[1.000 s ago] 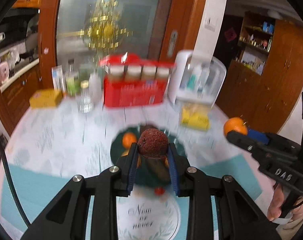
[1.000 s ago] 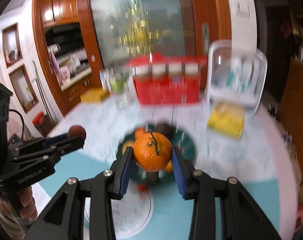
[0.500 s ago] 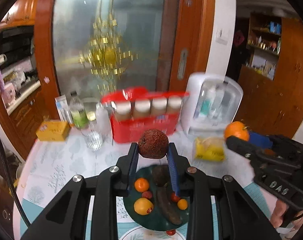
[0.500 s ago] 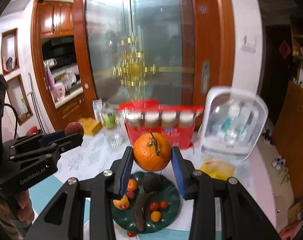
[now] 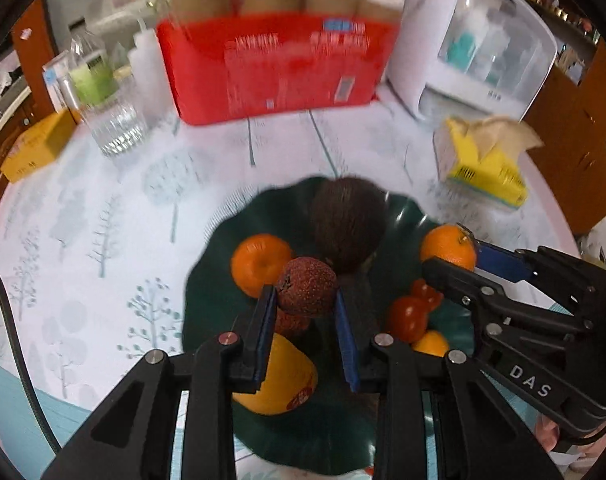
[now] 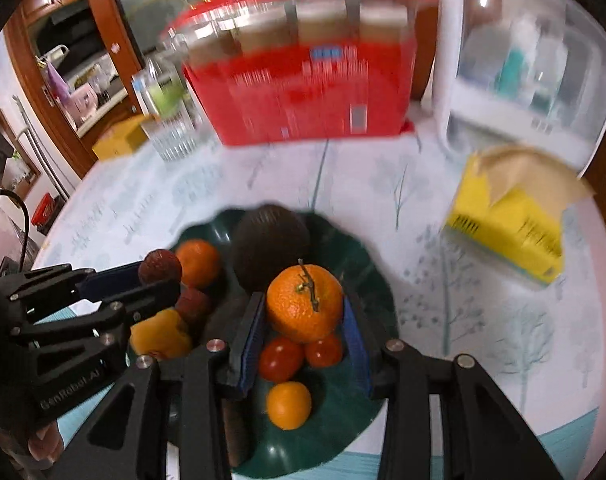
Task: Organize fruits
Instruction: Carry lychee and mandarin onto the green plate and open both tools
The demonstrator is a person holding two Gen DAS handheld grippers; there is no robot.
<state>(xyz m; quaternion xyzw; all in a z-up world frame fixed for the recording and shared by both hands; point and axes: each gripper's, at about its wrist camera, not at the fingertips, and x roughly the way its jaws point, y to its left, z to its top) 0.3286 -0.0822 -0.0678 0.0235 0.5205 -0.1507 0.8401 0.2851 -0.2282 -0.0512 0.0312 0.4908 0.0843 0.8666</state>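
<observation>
We hover over the dark green scalloped plate (image 5: 207,312), left claw (image 5: 306,307) pinching a bumpy red lychee (image 5: 307,286); right claw (image 6: 303,312) pinching a stemmed orange mandarin (image 6: 305,302); next, probably, spreading both gently.

A table (image 5: 115,216) with a tree-print cloth carries a dark green plate (image 5: 207,280) of fruit. Behind it stand a red box (image 5: 271,68), a glass (image 5: 117,130), a yellow tissue pack (image 5: 487,172) and what looks like a white appliance (image 5: 475,56), blurred.

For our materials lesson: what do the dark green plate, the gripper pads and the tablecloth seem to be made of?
Dark green plate: probably glazed ceramic or glass, since its fluted rim glints. Gripper pads: blue, ribbed, matte, likely rubber. Tablecloth: smooth with printed trees and a slight sheen, perhaps vinyl or coated fabric; blur leaves it open.
</observation>
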